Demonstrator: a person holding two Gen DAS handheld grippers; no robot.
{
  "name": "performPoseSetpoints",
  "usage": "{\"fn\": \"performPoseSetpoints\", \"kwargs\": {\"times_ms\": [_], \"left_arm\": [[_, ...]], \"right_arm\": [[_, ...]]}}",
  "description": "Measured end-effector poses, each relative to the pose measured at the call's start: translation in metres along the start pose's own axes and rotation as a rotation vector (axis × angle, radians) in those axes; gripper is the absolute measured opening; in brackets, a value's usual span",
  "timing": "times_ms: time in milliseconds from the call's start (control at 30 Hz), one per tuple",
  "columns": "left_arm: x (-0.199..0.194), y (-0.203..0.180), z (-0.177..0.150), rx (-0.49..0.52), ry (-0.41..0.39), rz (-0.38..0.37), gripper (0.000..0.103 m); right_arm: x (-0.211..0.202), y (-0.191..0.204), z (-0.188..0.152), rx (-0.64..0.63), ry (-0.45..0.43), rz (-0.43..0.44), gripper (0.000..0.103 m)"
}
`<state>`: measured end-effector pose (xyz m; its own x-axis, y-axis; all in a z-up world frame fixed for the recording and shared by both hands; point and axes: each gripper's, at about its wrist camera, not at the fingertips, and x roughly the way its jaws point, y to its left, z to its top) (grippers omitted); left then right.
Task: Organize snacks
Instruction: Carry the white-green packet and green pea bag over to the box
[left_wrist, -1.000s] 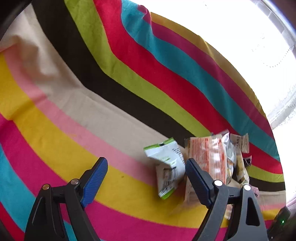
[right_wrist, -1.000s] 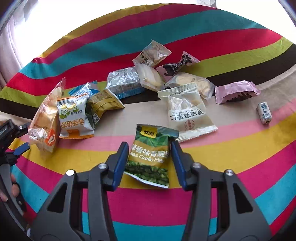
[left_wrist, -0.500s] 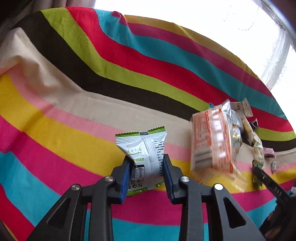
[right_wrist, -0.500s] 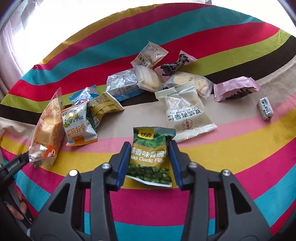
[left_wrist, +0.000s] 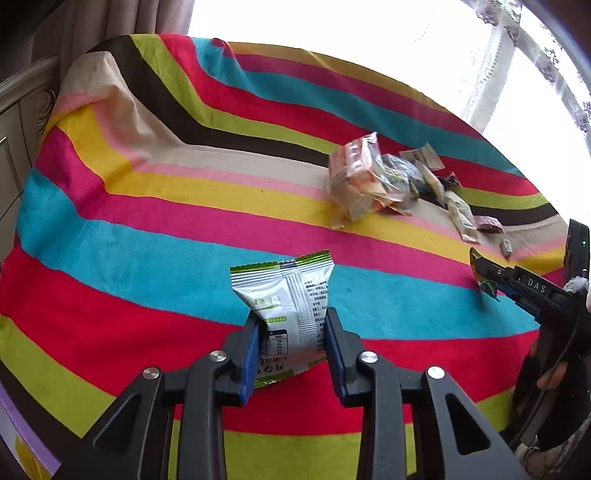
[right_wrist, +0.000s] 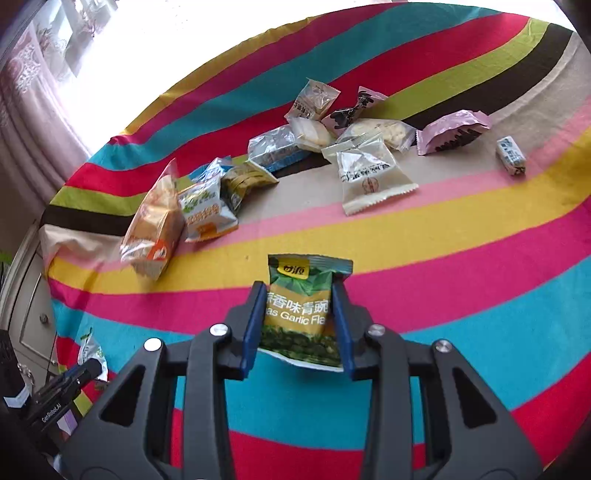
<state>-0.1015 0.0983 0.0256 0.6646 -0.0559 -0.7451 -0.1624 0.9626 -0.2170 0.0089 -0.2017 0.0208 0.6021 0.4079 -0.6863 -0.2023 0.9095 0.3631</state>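
Observation:
My left gripper (left_wrist: 291, 315) is shut on a white and green snack packet (left_wrist: 284, 291), held above the striped cloth (left_wrist: 147, 258), well clear of the snack pile (left_wrist: 365, 181). In the right wrist view my right gripper (right_wrist: 298, 290) has a green garlic pea packet (right_wrist: 301, 321) between its blue pads. Its jaws are closing and the pads press the packet's sides. The right gripper's tip (left_wrist: 480, 266) shows at the left view's right edge. The left gripper (right_wrist: 88, 369) sits at the lower left of the right view.
Several loose packets lie behind on the cloth: an orange bag (right_wrist: 155, 229), a white packet (right_wrist: 369, 177), a pink packet (right_wrist: 450, 133) and a small wrapped candy (right_wrist: 511, 158). A cabinet (left_wrist: 11, 147) stands past the cloth's left edge. A bright window lies beyond.
My left gripper closed on the white and green packet and carried it away from the pile. The right jaws narrowed on the green packet and drew it back toward the near stripes.

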Motion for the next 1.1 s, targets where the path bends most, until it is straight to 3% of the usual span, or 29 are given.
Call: {"fn": "performPoseSetpoints", "kwargs": {"times_ms": [267,667,1100], "left_arm": [[-0.016,-0.032,-0.028,0.059,0.026,-0.061,0.033],[-0.034,-0.046,-0.047,0.109,0.038,-0.084,0.033],[-0.073,-0.029,-0.058,0.127,0.000,-0.063,0.033]], "right_arm": [[-0.047,0.000,-0.040,-0.062,0.008,-0.005,0.039],[-0.078,0.000,-0.060,-0.060,0.009,0.020,0.039],[-0.085,0.062,-0.083,-0.202,0.043,0.100,0.039]]}}
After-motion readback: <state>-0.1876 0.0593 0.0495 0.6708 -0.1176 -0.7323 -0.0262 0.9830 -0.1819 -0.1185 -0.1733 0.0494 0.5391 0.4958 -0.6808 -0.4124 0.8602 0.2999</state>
